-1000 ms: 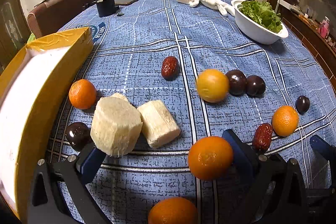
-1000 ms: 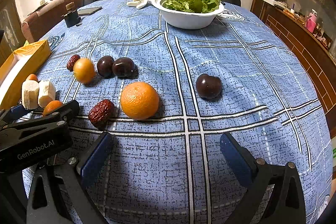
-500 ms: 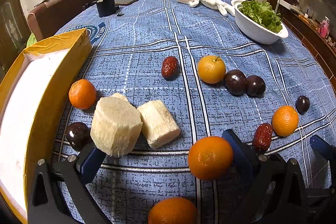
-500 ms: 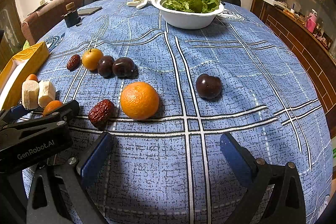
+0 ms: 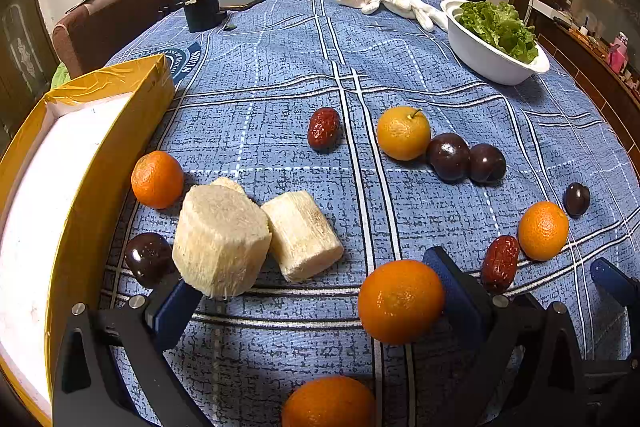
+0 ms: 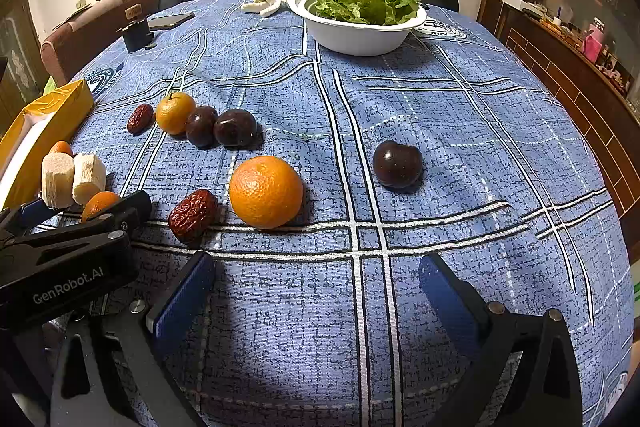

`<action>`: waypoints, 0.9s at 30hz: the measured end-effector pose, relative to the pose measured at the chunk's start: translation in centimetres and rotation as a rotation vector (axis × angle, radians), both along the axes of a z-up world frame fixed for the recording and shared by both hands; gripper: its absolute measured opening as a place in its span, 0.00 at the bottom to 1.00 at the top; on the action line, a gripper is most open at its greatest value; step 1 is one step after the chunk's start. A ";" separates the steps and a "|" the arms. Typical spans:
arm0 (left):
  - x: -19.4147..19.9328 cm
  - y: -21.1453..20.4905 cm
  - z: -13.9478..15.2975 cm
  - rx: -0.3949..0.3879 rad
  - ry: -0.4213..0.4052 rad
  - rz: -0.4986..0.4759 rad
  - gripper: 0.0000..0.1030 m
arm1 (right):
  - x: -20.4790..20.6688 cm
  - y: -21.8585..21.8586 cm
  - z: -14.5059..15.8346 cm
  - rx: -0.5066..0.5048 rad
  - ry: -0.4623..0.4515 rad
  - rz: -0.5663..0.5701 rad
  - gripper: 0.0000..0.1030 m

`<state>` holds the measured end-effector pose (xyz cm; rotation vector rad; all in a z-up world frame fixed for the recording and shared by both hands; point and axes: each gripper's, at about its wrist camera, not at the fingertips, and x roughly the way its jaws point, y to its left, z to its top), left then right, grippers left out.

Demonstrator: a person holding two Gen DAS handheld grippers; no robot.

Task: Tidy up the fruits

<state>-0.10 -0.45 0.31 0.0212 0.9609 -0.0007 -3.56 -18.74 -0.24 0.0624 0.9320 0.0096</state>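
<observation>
One white bowl [image 6: 356, 35] of lettuce [image 6: 366, 3]; yellow tray [image 5: 96, 163], white-lined, fruitless.

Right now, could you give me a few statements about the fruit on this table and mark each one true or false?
1. The yellow box holds several oranges. False: its white inside shows no fruit.
2. The left gripper is open, with an orange just inside its right finger. True.
3. Two dark plums lie touching, next to the stemmed orange. True.
4. The white bowl is full of plums. False: it holds green lettuce.
5. The right gripper is shut on a date. False: it is open over bare cloth, and the date lies ahead of it.
</observation>
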 end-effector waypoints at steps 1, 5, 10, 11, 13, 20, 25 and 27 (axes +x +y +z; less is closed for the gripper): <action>0.0 0.0 0.0 0.002 0.009 -0.003 1.00 | 0.0 -0.1 0.0 0.003 0.004 0.003 1.00; 0.1 0.3 0.1 0.001 0.047 -0.046 1.00 | -0.3 -0.1 0.1 0.017 0.057 0.029 1.00; -0.1 0.1 0.2 0.070 0.021 -0.084 1.00 | -0.8 -0.2 0.2 0.040 0.131 0.073 1.00; -0.3 0.1 0.2 0.078 0.035 -0.095 1.00 | -1.0 -0.2 0.2 0.025 0.124 0.081 1.00; -1.0 0.6 0.7 0.008 0.069 -0.128 0.97 | -1.3 -0.3 0.3 0.024 0.120 0.091 1.00; -5.6 4.5 5.3 -0.076 -0.137 -0.165 0.62 | -3.2 -0.7 0.2 0.016 0.075 0.136 1.00; -8.7 8.3 9.3 -0.020 -0.356 -0.109 0.81 | -4.1 -1.4 0.4 -0.005 0.110 0.188 1.00; -8.7 9.4 9.7 -0.019 -0.363 -0.082 0.90 | -4.6 -1.9 0.4 0.005 0.113 0.192 1.00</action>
